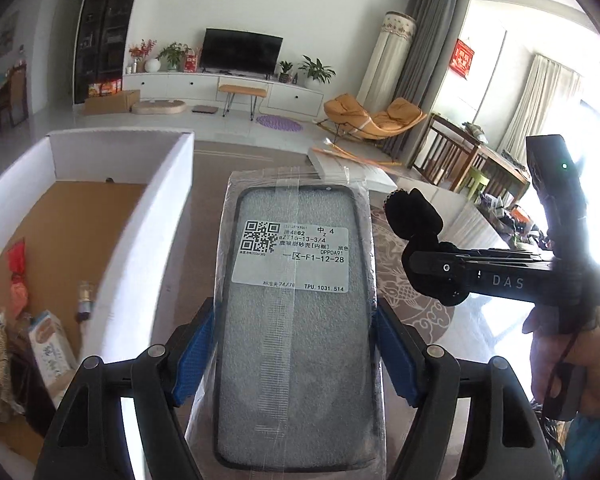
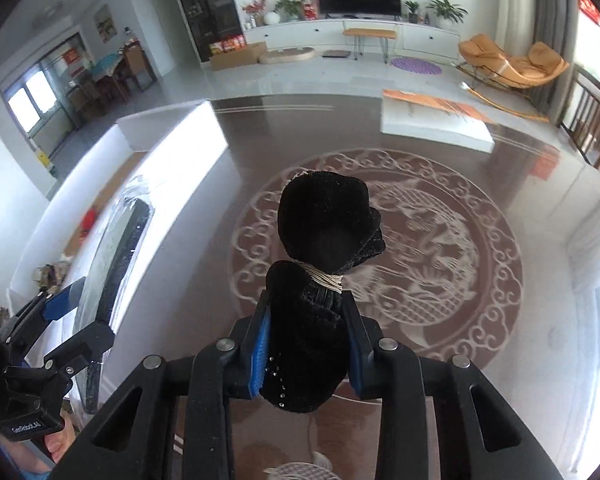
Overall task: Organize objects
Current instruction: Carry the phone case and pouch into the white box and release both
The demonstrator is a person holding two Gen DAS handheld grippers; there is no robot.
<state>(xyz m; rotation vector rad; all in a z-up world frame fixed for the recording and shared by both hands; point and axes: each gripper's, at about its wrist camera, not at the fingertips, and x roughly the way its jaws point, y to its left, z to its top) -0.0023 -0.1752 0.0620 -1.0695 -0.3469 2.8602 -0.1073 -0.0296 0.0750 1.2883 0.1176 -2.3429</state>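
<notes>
Black pouch (image 2: 324, 240) clamped in right hand-held gripper (image 2: 309, 354) — left hand-held gripper (image 1: 294, 354) grips phone case (image 1: 296, 320)

1. A black television (image 1: 241, 50) is sitting on a long white cabinet (image 1: 224, 86) against the white wall.
2. Potted plants (image 1: 318, 70) are flanking the television.
3. An orange rocking lounger (image 1: 374, 118) is standing right of the cabinet, near grey curtains (image 1: 430, 48).
4. Daylight is flooding through the window (image 1: 580, 92) beyond the lounger.

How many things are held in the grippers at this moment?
2. The bagged phone case is clamped in the left gripper; the black velvet pouch is clamped in the right gripper, above the table.
</notes>
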